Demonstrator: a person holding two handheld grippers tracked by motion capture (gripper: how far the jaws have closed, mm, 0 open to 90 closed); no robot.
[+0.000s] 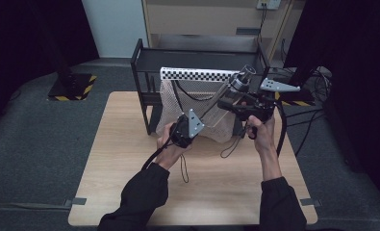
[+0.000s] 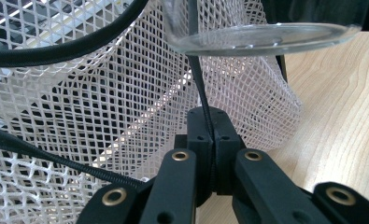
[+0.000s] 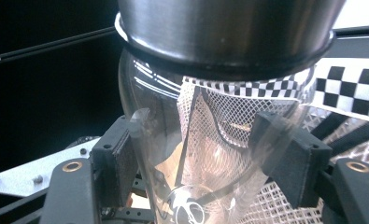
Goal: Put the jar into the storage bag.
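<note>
**Bottle held over the mesh bag's mouth**

Your right hand-held gripper [image 1: 238, 98] is clamped across the body of a clear bottle [image 1: 230, 94] with a metal cap [image 3: 224, 28]. In the right gripper view the two pads press on the bottle's opposite sides, and the white netting shows through its clear wall. You carry it tilted, cap end up and away from you, base pointing down toward the bag. That slant seems chosen so the base can slide in first.

Your left hand-held gripper [image 1: 183, 131] has its jaws together on a thin black cord [image 2: 198, 74] of the white mesh bag [image 1: 192, 103]. Pinching the cord there looks meant to hold the bag's mouth steady and drawn toward you.

The bag hangs from a black rack [image 1: 144, 72] at the far edge of the worktop [image 1: 130, 159], its checkered band [image 1: 197, 73] along the top. In the left gripper view the bottle's round base [image 2: 261, 37] hovers just above the netting, so it sits at the opening, not yet inside.
</note>
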